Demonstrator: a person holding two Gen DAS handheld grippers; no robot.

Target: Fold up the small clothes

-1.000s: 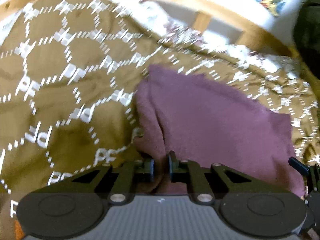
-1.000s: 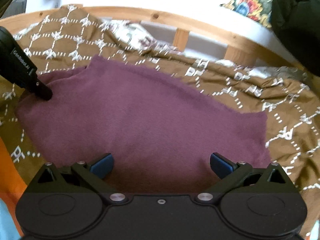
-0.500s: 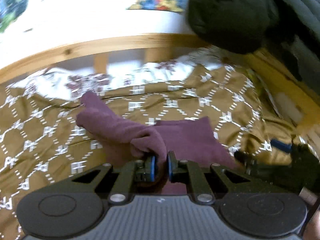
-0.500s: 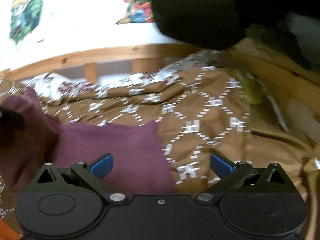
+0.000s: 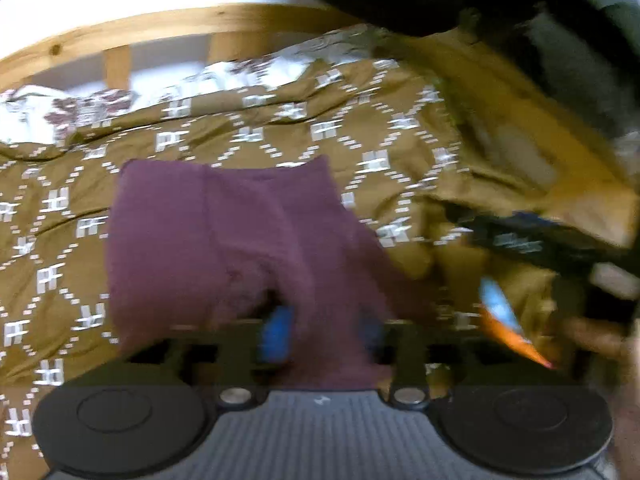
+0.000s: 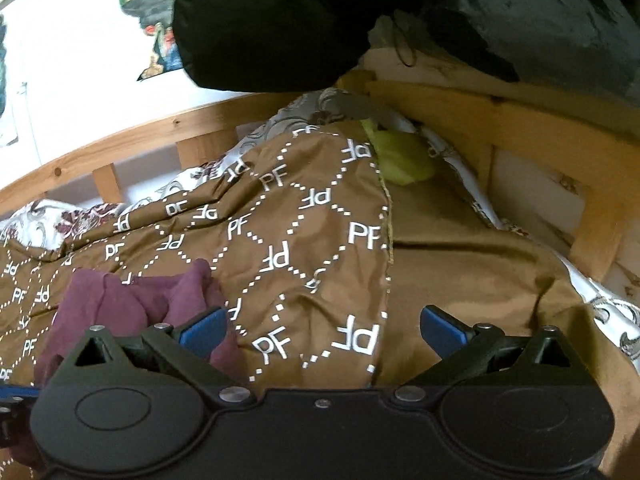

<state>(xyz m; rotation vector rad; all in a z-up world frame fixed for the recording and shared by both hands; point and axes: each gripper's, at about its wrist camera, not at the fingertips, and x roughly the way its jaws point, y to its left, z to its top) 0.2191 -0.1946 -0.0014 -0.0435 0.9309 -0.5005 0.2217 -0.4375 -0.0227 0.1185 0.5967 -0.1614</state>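
On the bed, a small maroon knitted garment (image 5: 224,240) lies folded over on a brown quilted bedspread printed with white dotted diamonds and "PF" letters (image 6: 280,248). In the left wrist view the garment fills the middle of the picture, its far edge towards the pale wooden bed rail (image 5: 168,28) and its near end reaching down between the fingers of the left claw (image 5: 320,334). That claw's jaws are opening: one blue pad (image 5: 276,332) shows blurred at the left of the cloth, the other is a dark smear at the right, and the maroon fabric sits between them without either pad clearly pressing on it. The view is smeared by motion, so finer detail of the fold cannot be made out.

In the right wrist view the right claw (image 6: 322,330) stands with its jaws wide apart and nothing between them but the bedspread below. The garment shows at the lower left of this view, bunched, just beside and partly behind the claw's left blue fingertip (image 6: 204,330). Beyond the patterned bedspread lies a plain brown blanket (image 6: 472,272), with a yellow-green piece of cloth (image 6: 400,156) near the bed's corner and a white flowered sheet (image 6: 44,220) along the rail. A bulky black bag-like shape (image 6: 272,24) hangs above the bed frame.
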